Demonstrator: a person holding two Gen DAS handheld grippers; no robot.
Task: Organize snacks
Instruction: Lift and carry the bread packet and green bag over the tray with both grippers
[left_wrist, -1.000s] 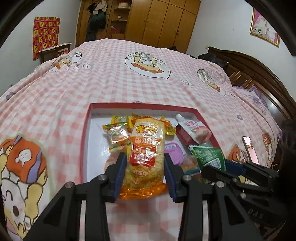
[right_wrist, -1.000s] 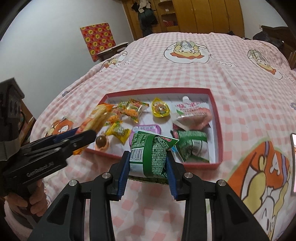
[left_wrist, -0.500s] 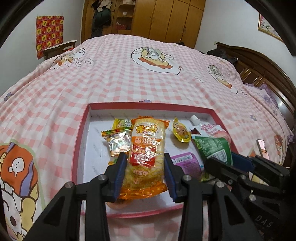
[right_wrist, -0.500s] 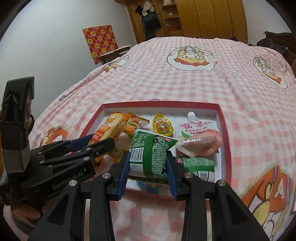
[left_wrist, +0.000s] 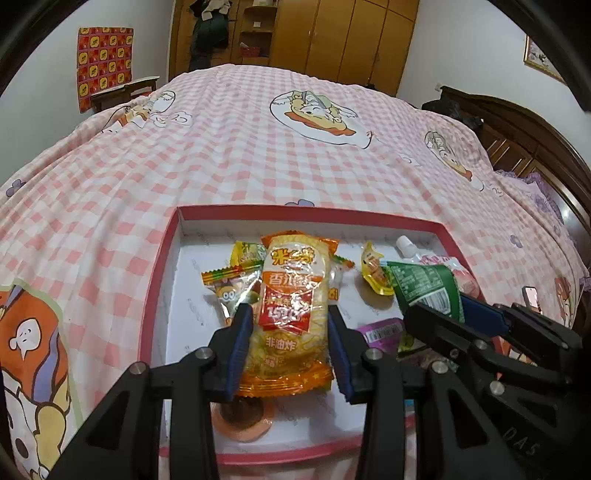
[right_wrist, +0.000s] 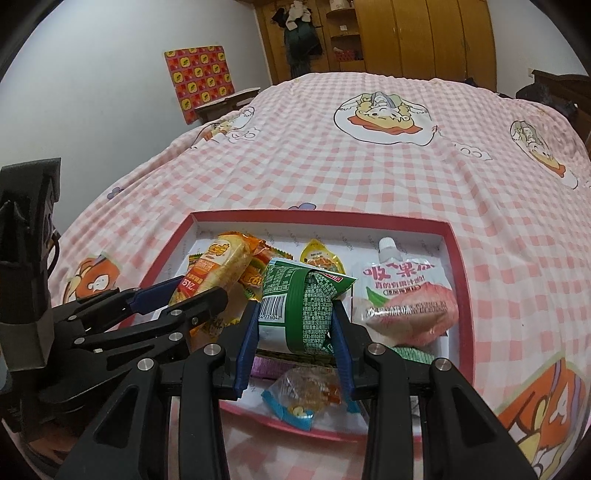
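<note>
Left gripper (left_wrist: 290, 325): clenched on a yellow noodle packet (left_wrist: 293, 295), held above the red box (left_wrist: 155, 291).
Right gripper (right_wrist: 295, 325): clenched on a green packet (right_wrist: 301, 301) above the same box.
Box: on the pink checked bedspread (left_wrist: 258, 147), holding loose snacks.

Gripped snack packets (left_wrist: 291, 306) – over red-rimmed box (left_wrist: 162, 266)

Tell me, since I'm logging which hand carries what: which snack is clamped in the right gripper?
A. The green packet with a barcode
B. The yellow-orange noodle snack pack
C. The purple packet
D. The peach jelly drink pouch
A: in the right wrist view the right gripper has its blue pads pressed on both sides of the green packet, held above the red-rimmed box; the peach pouch lies in the box.
</note>
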